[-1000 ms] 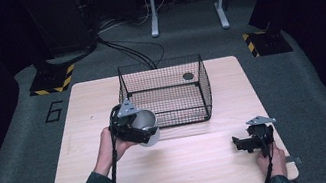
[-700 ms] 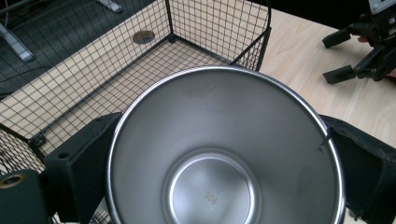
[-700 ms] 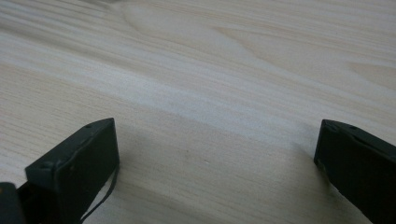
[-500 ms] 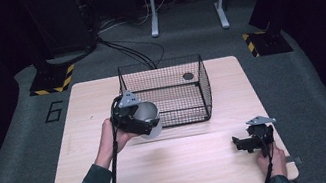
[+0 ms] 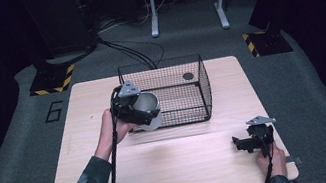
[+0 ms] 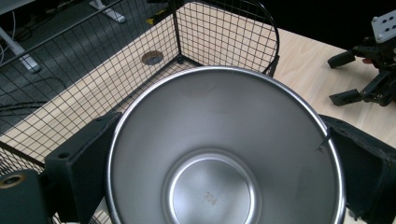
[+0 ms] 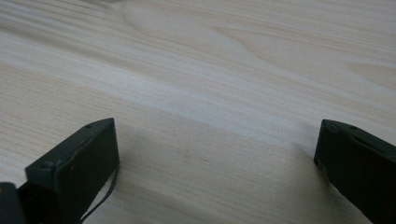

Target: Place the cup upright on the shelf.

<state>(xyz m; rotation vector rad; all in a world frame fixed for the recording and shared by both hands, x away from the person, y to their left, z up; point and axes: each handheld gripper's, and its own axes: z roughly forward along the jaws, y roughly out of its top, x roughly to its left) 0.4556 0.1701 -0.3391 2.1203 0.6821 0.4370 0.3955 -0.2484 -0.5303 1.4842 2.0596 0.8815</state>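
Holding the steel cup (image 5: 148,109) up off the bench (image 5: 180,169), you have it at the near left corner of the wire basket (image 5: 200,85), about level with the basket's rim. That placement reads as a lift meant to clear the mesh wall, so the cup can go over and down inside rather than bump the wire. The cup's mouth faces along your left hand-held gripper (image 5: 135,110), which is why the left gripper view looks straight down into the cup (image 6: 224,154) to its stamped bottom.

Your left hand-held gripper is pinching that cup: its two black jaws stand against opposite sides of the cup's wall just below the lip, spread about as wide as the cup itself. The grip looks square across the widest part, which should keep a smooth round wall from slipping as you tip it.

Inside the basket (image 6: 219,28) the floor is bare wood, with one small dark round thing (image 5: 188,76) near the far wall, well apart from the cup.

Your right hand-held gripper (image 5: 250,141) sits low over the near right part of the bench, well apart from the basket. Its jaws are spread wide with nothing between them; the right gripper view shows bare wood grain (image 7: 224,84) between them. It seems parked out of the way while the left does the work.
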